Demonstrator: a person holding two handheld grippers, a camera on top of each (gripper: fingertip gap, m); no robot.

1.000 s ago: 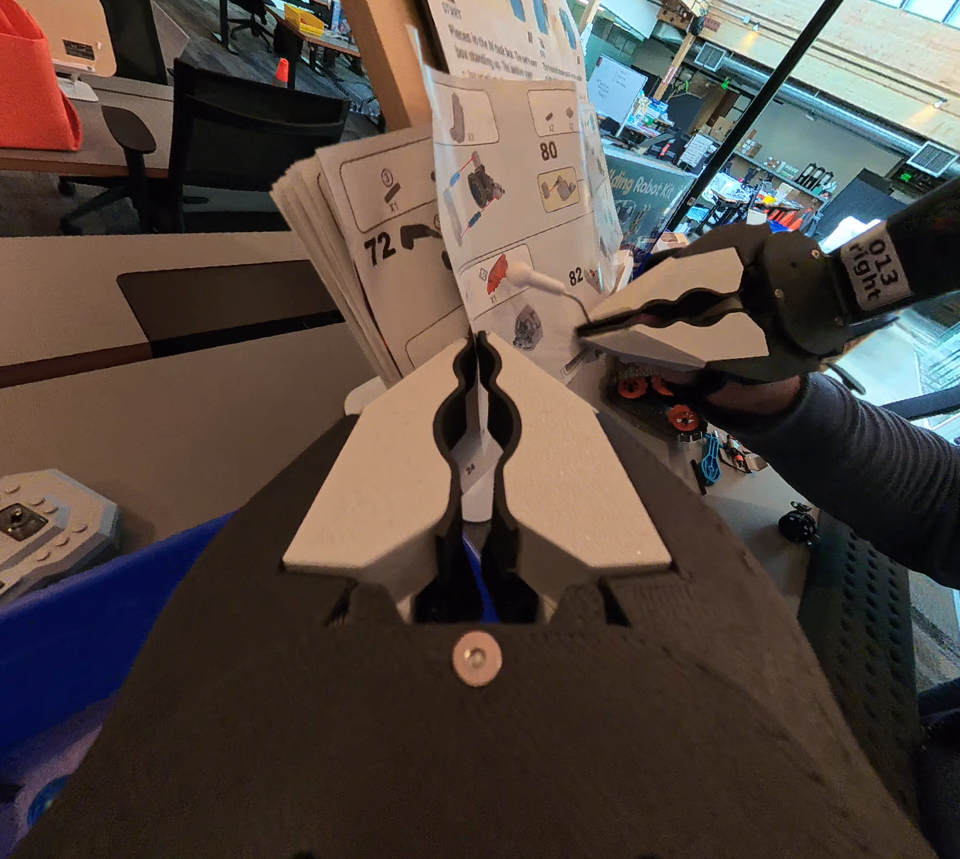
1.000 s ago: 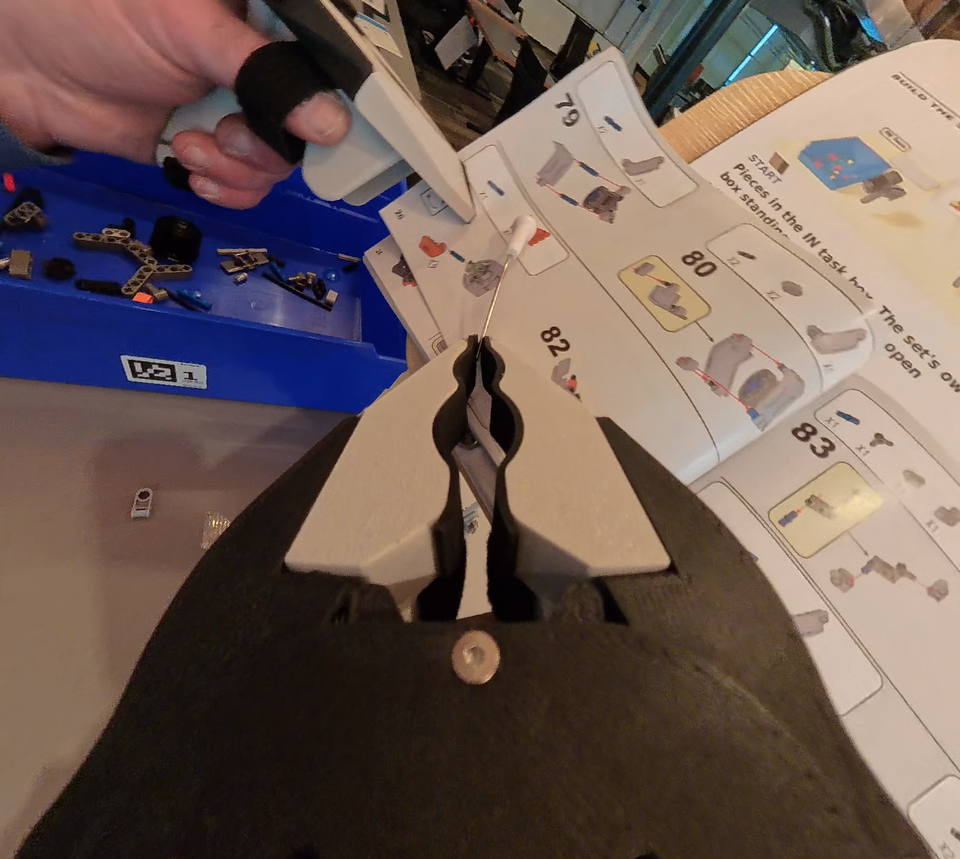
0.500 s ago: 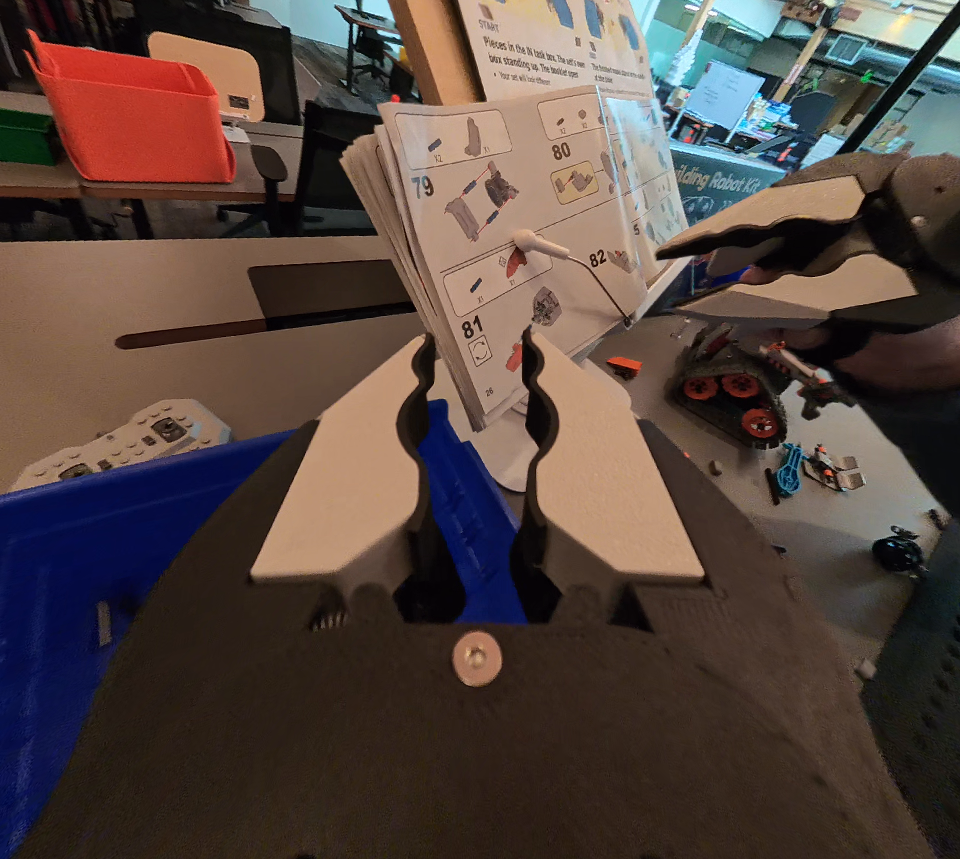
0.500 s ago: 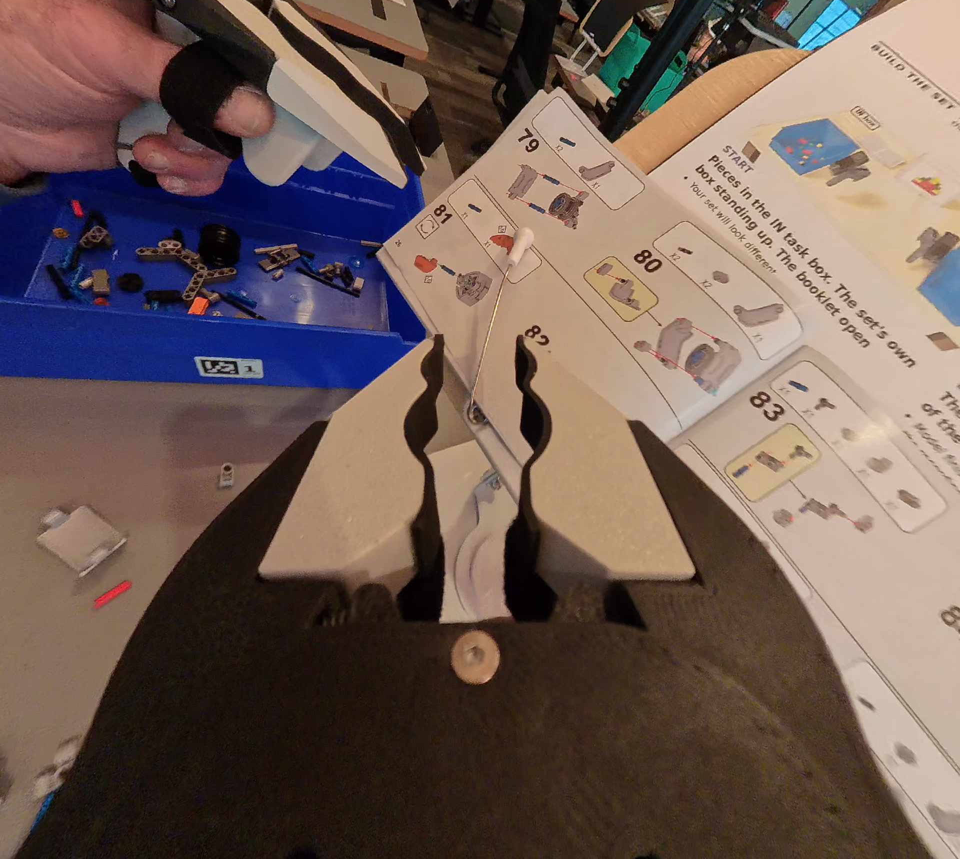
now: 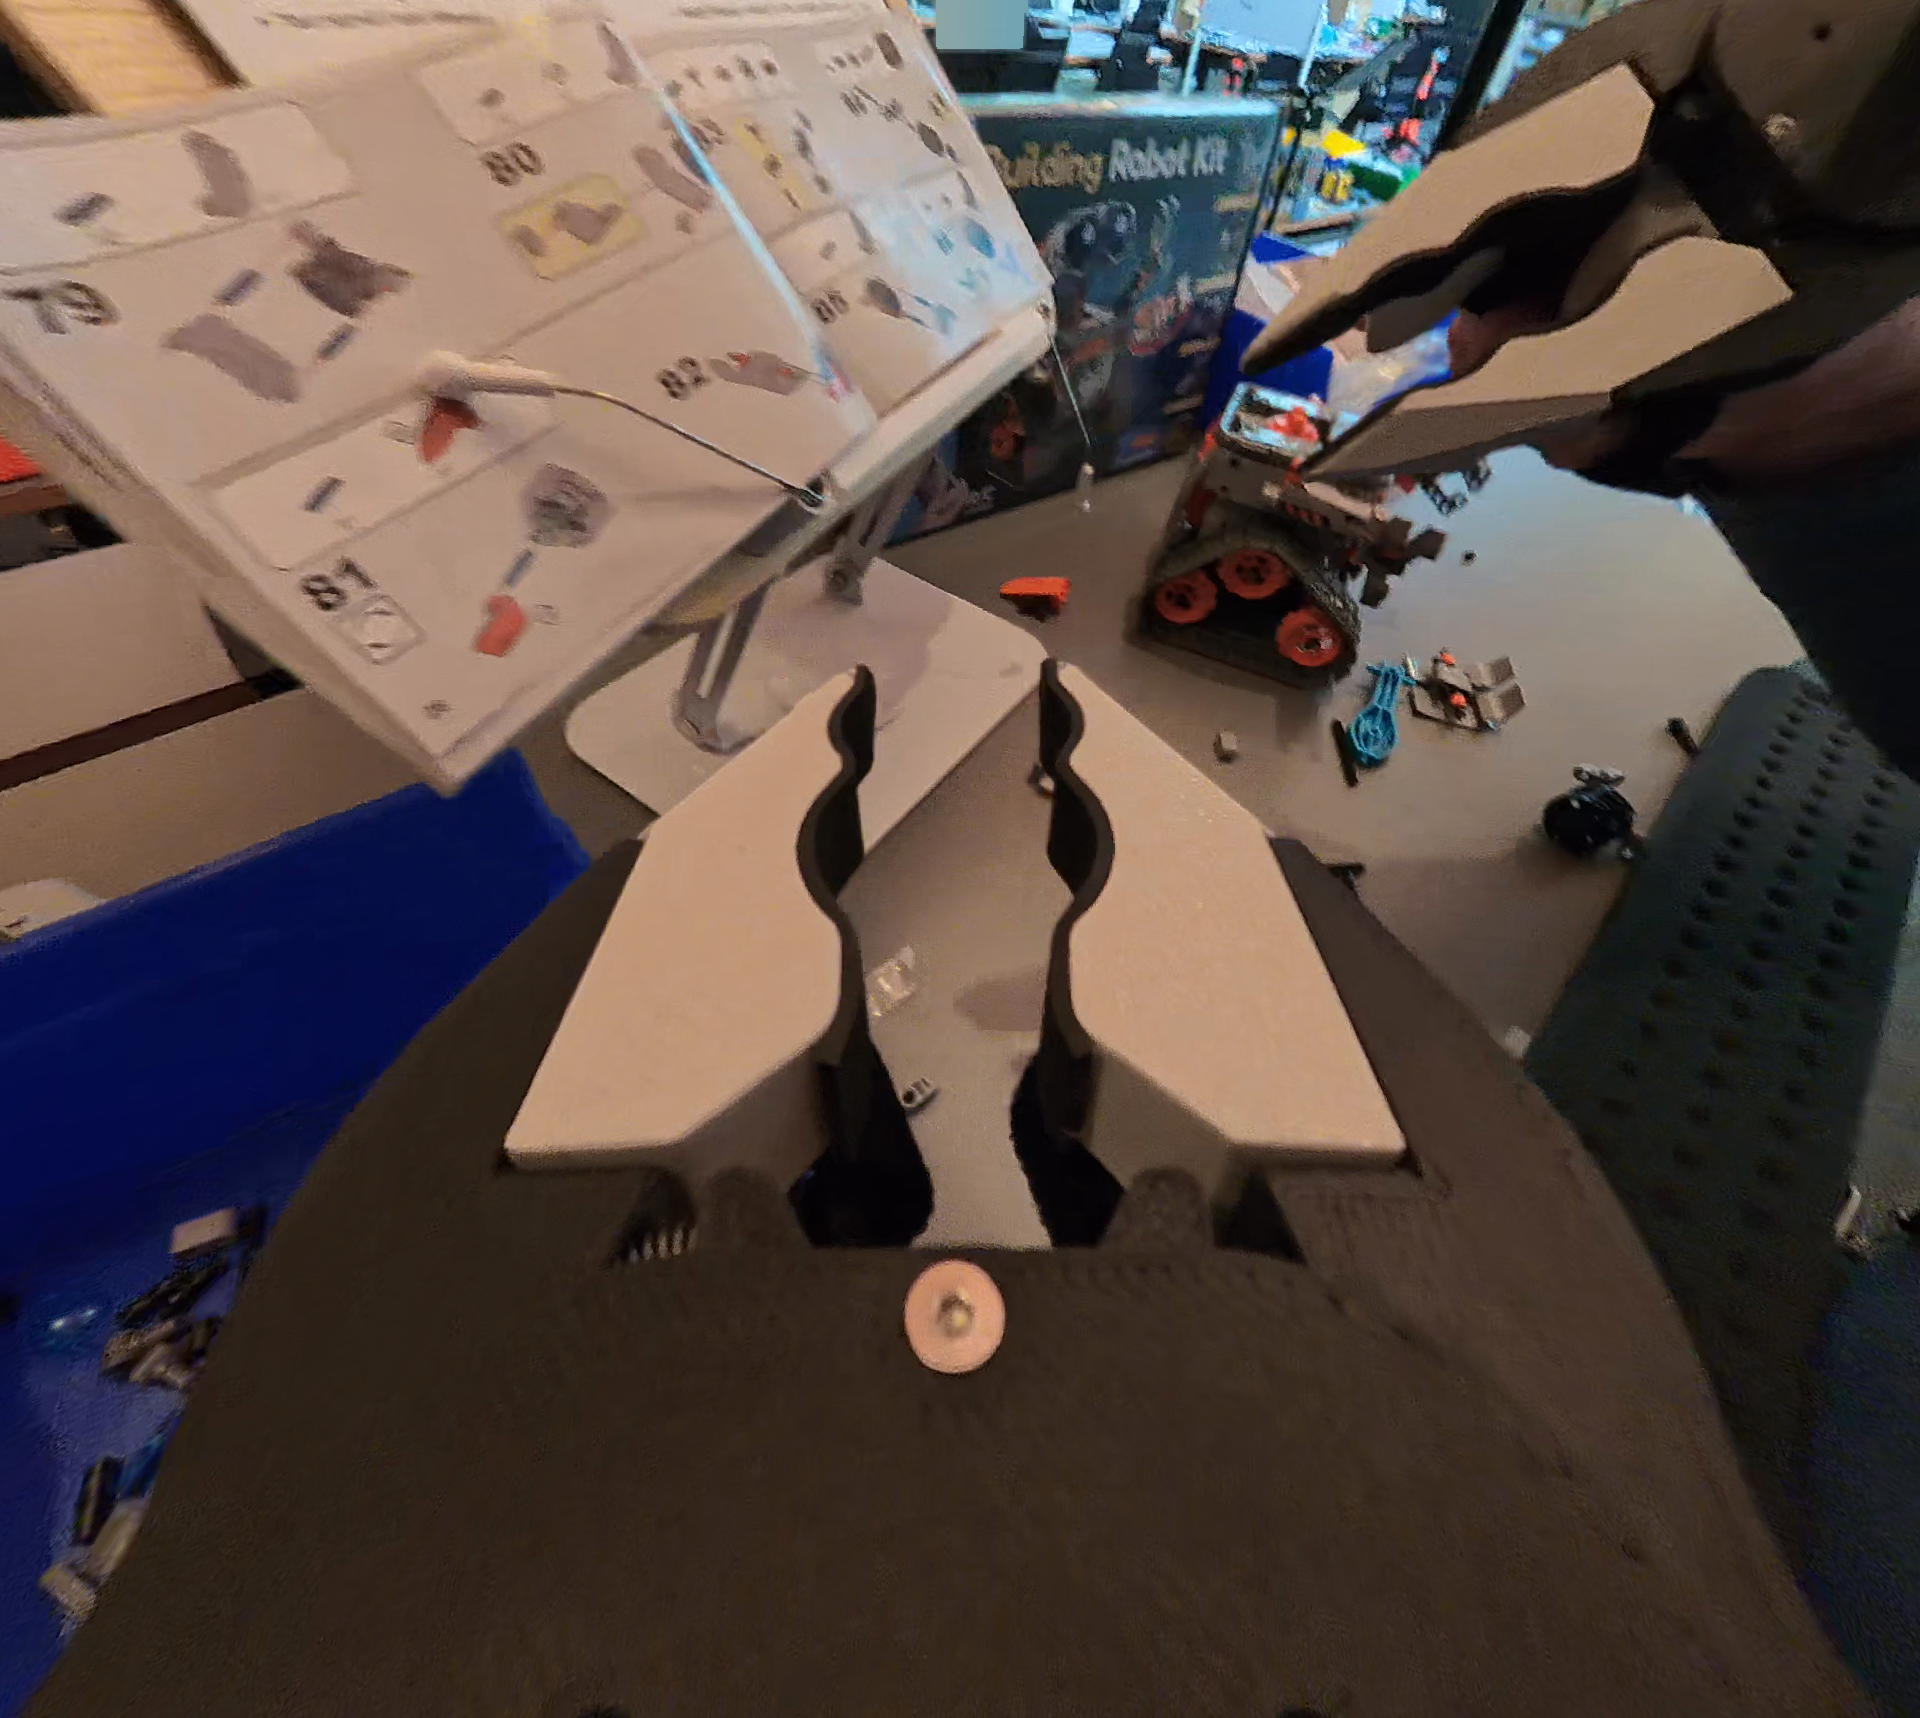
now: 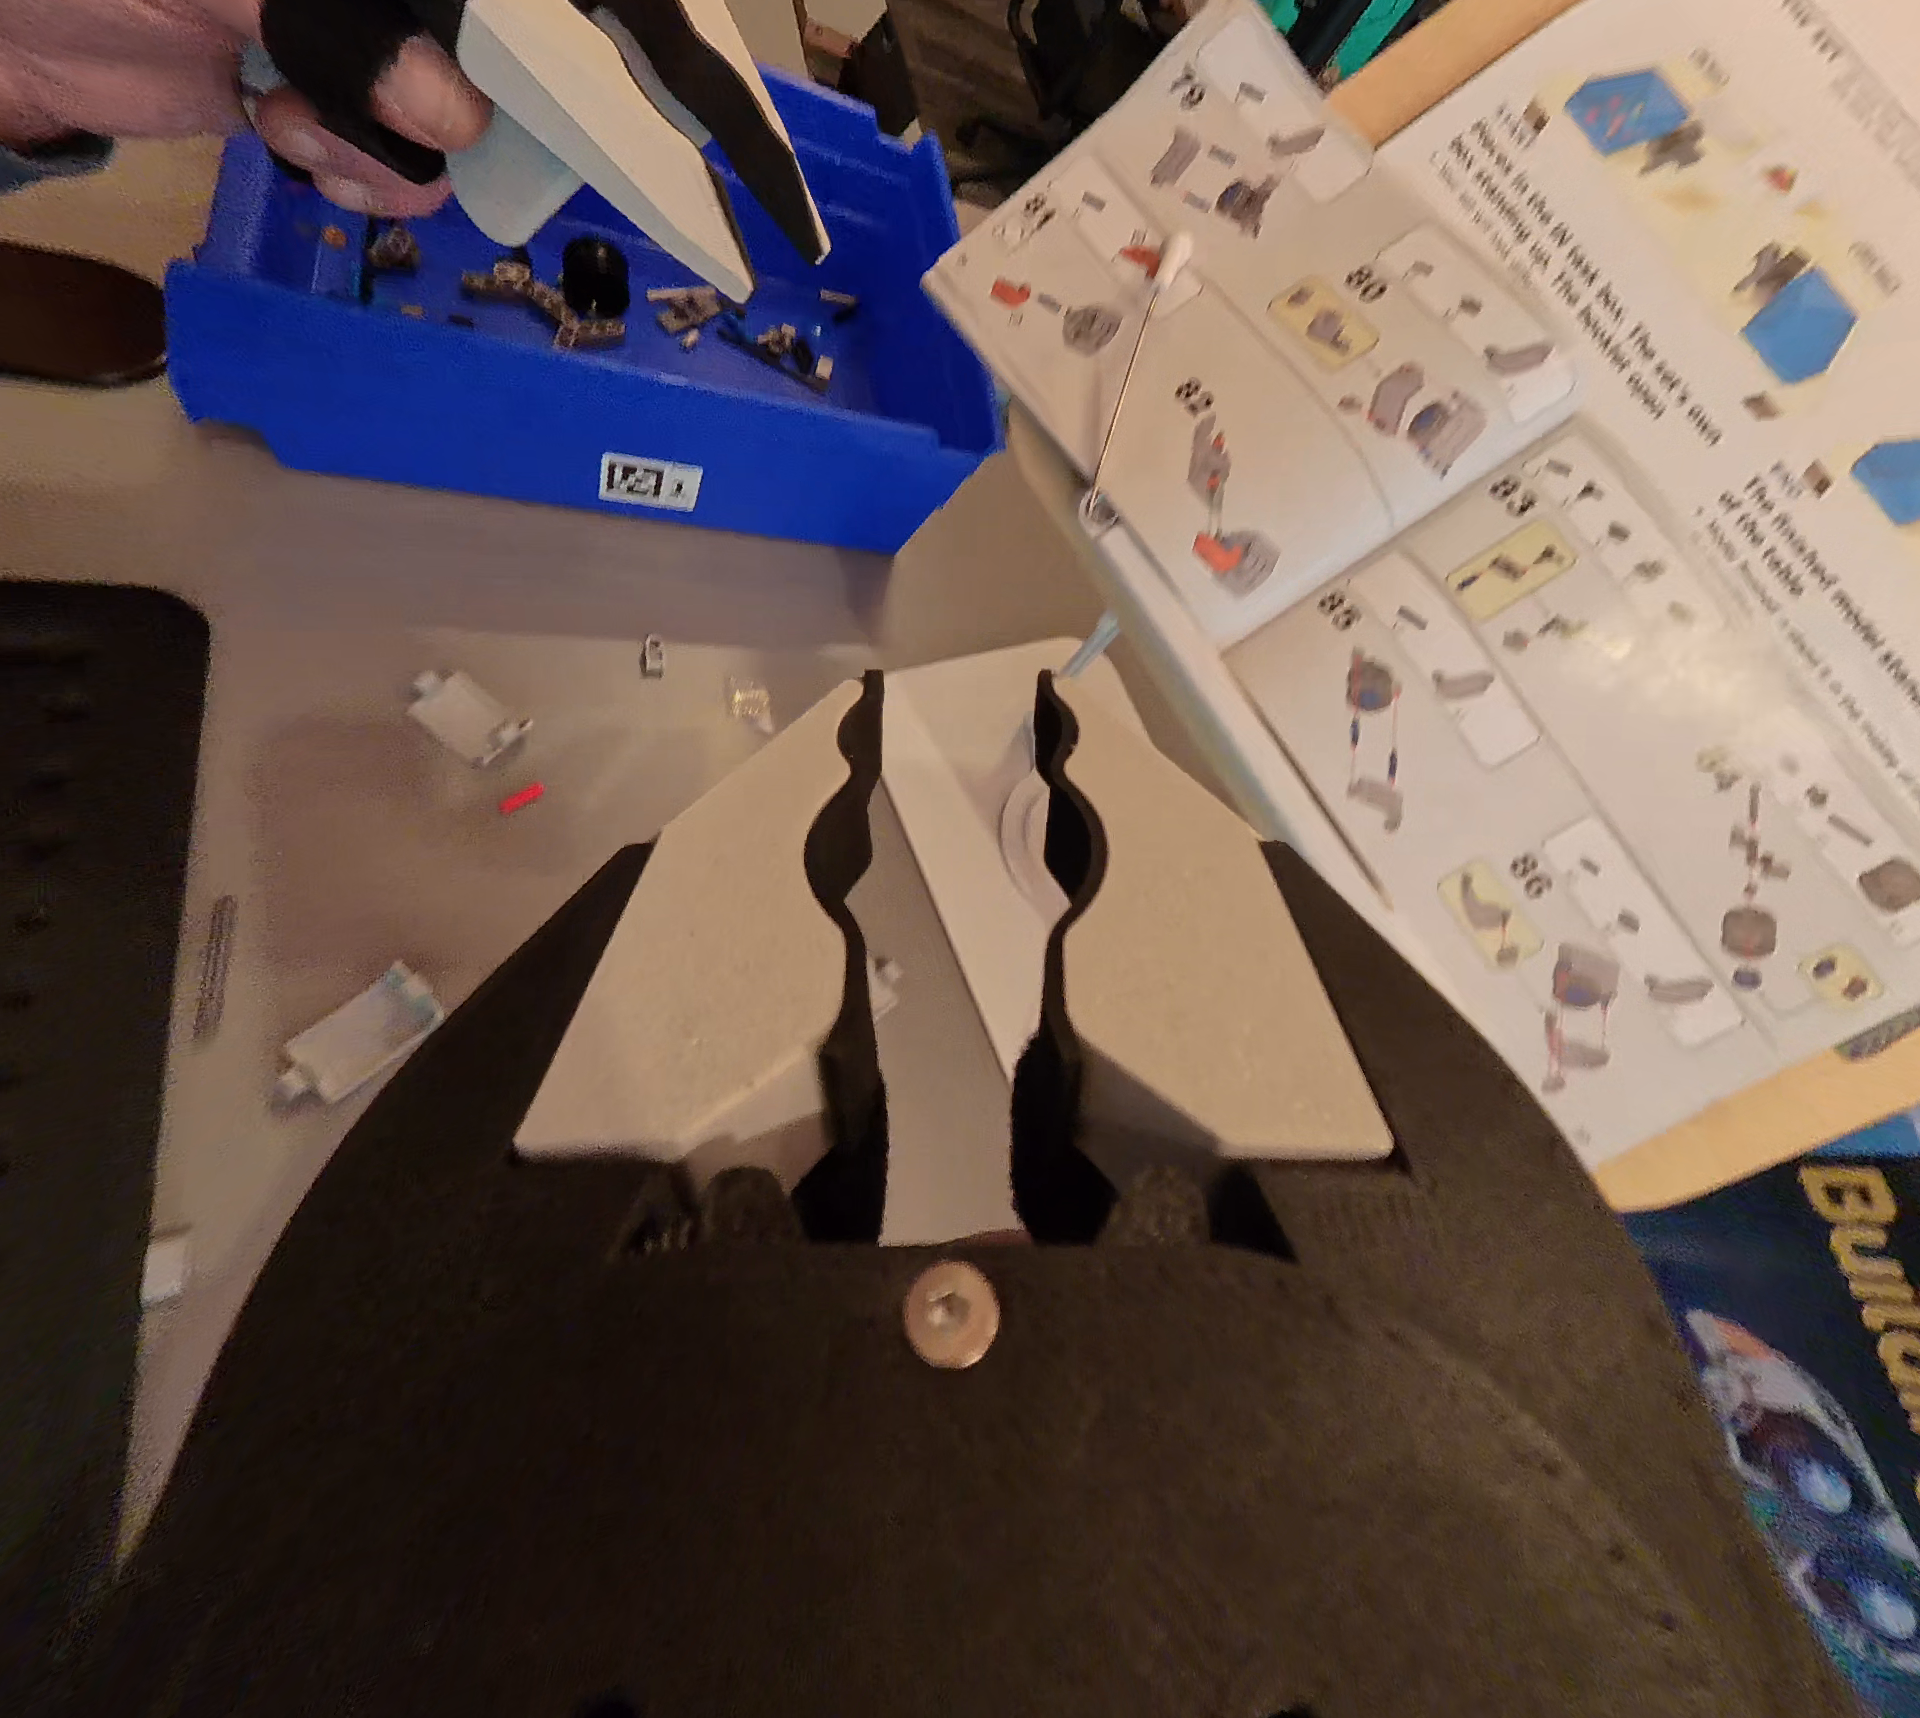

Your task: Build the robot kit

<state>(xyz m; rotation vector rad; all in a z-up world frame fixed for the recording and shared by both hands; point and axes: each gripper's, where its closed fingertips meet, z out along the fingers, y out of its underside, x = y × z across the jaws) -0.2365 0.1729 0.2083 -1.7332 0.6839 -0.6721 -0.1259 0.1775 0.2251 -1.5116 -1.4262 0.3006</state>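
Both grippers spread, holding nothing.
I see left gripper (image 5: 951, 692) near the booklet (image 5: 436, 338); right gripper (image 6: 956, 692) above the surface (image 6: 520, 588).

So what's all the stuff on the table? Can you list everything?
instruction booklet: one, white, open on a stand, pinned by a wire clip
stand: one, white, beside the bin
poster board: one, white on tan, behind the booklet
bin: one, blue, holding small dark parts
tracked toy vehicle: one, grey with orange wheels, on the table
kit box: one, dark blue, behind the vehicle
loose pieces: several, white, red, blue, scattered on the grey table
mat: one, black, dotted, at the table's edge
left gripper: jaws open, empty
right gripper: jaws open, empty
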